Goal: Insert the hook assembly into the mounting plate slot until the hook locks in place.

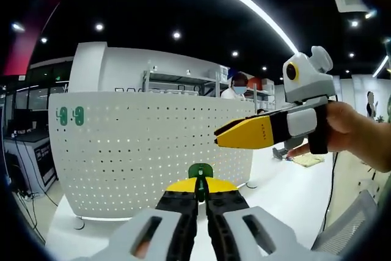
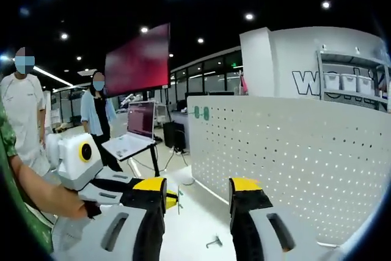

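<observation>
Holding a green hook assembly (image 1: pixel 200 172) pinched between its closed jaws, the left gripper (image 1: pixel 200 195) faces the white perforated mounting plate (image 1: pixel 134 151), which stands upright on the white table (image 1: pixel 287 194). The right gripper (image 2: pixel 197 191) has its jaws spread and empty, near the board. A good insertion probably means squaring the hook to one slot, pressing straight in, then seating it downward without twisting, while the right gripper steadies the plate.
</observation>
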